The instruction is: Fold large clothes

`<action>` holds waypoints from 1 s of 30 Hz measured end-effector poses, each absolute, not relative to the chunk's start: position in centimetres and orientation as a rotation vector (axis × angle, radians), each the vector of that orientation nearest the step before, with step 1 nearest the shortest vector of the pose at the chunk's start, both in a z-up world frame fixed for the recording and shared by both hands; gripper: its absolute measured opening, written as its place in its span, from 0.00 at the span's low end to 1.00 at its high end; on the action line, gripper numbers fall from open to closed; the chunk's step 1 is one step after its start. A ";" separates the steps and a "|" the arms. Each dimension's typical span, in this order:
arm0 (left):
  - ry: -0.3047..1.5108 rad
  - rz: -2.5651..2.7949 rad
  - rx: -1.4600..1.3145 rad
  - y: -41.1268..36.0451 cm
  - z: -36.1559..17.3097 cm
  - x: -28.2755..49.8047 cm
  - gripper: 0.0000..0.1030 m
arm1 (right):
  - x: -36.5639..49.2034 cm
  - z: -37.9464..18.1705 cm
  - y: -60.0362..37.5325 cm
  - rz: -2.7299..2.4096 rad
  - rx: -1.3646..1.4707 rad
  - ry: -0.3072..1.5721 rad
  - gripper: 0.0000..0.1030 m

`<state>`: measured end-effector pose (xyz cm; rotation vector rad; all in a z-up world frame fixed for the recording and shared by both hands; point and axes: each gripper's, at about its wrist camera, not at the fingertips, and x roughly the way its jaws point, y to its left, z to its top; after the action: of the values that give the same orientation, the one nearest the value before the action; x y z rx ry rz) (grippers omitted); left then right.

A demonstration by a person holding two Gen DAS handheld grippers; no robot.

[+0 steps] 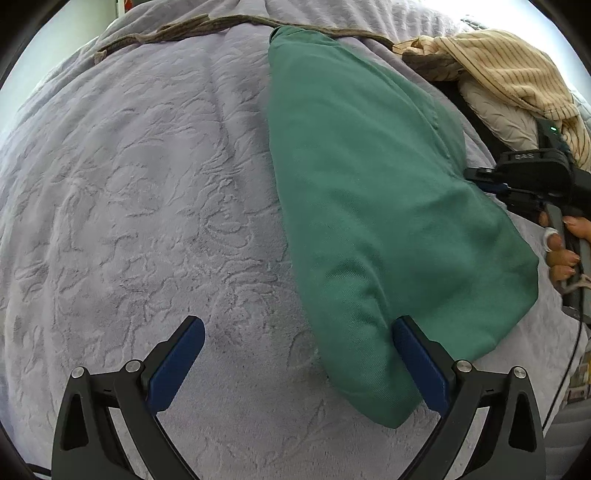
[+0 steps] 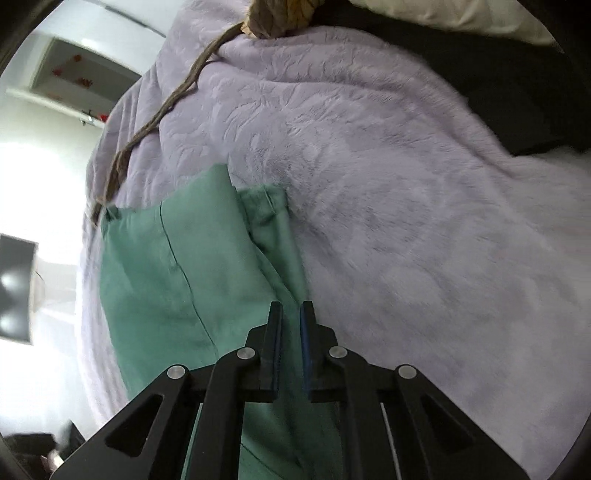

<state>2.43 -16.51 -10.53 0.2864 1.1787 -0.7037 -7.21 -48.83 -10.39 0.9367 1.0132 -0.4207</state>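
Lying beside green garment point(image 1: 369, 206) on lilac blanket point(image 1: 147, 184): striped beige cloth point(image 1: 517, 70), brown cord point(image 1: 192, 29)

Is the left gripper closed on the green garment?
No: the left gripper stands wide open over the lavender blanket, with only its right finger beside the green garment.

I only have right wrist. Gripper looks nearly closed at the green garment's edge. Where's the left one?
Observer: Left gripper is open, low over the lavender blanket, holding nothing.
Operator: Near the garment at all?
Observer: Its right finger sits at the near end of the green garment; whether it touches, I cannot tell.
Operator: Garment state?
Observer: Folded into one long strip running away from the left camera.
Operator: Anything else on the bed?
Observer: A striped cream cloth is bunched at the far right.
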 end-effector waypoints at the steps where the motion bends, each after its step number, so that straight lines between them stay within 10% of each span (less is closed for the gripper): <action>1: 1.185 -0.699 0.288 -16.5 -10.5 2.5 0.99 | -7.9 -10.0 -48.4 -0.416 0.919 1.021 0.10; 12: 1.201 -0.677 0.319 -16.9 -10.3 2.6 0.99 | -12.4 -10.1 -45.7 -0.408 0.915 1.093 0.13; 17: 1.185 -0.674 0.348 -17.3 -10.2 2.4 0.99 | -12.9 -10.0 -45.8 -0.423 0.923 1.079 0.45; 30: 1.225 -0.665 0.338 -17.6 -10.3 2.9 0.99 | -13.0 -9.9 -46.0 -0.394 0.948 1.057 0.60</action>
<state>2.94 -17.59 -10.26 0.3380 1.2248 -0.6646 -12.96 -46.00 -9.94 0.9480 1.0568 -0.3935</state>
